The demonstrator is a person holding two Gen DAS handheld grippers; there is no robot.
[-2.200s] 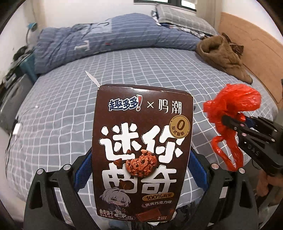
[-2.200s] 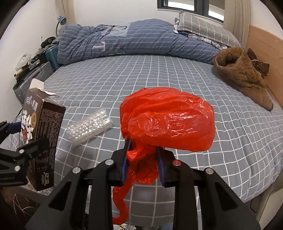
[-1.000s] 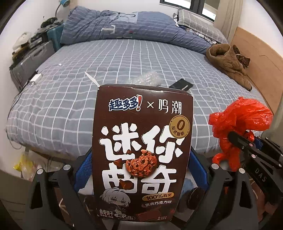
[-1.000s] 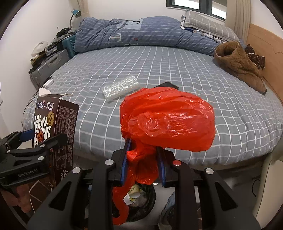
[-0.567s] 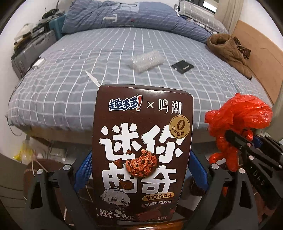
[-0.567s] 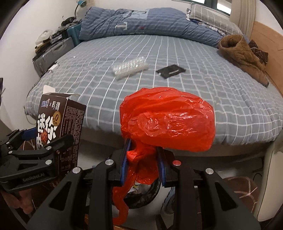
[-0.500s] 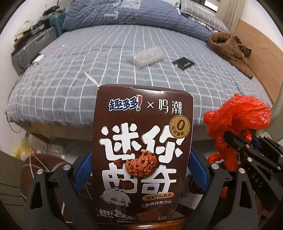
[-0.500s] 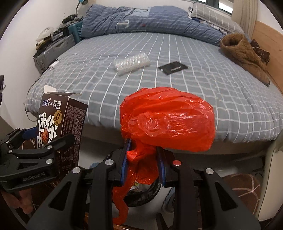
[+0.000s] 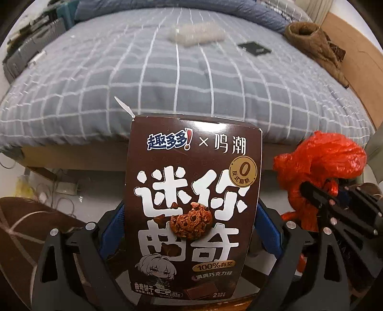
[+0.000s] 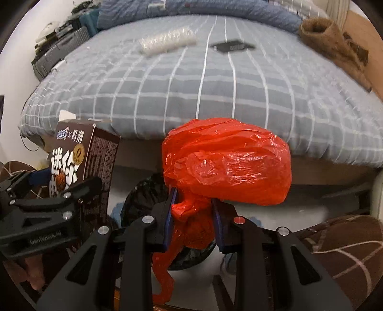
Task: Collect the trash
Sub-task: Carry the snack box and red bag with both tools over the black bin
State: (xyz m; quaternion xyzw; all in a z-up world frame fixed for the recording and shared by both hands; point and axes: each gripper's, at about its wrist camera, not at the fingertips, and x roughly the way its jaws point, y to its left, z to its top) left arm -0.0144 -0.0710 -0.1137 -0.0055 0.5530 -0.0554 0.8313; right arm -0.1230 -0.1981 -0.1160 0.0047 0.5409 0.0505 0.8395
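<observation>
red plastic, a crumpled bag [image 10: 227,167], bulges above the right gripper [image 10: 194,217], whose fingers [image 10: 167,215] are clenched on its twisted neck; a tail of it hangs down below them. the left gripper [image 9: 191,229] has its fingers [image 9: 112,227] clamped on the sides of a brown cookie box [image 9: 194,210], held upright, its top flap sticking up. in the left wrist view the box fills the space between the fingers and blocks most of what lies straight ahead; the bag sits just to the right of them. in the right wrist view the box stands to the left of the fingers.

beyond both pairs of fingers lies a bed [image 9: 167,79] with a grey-blue checked cover. on it, far ahead, rest a clear plastic tray [image 10: 167,40] and, just to its right, a flat black packet [image 10: 232,46]; the two are apart. a brown garment [image 9: 316,45] lies at the bed's far right, by a wooden headboard [image 9: 359,67]. a blue duvet [image 10: 191,9] is heaped at the far end.

below the right fingers, partly hidden by the bag, is a bin with a black liner [image 10: 143,196] on a pale floor. a brown patterned rug [image 10: 347,244] shows low on the right, and cluttered cases [image 10: 59,47] line the left wall.
</observation>
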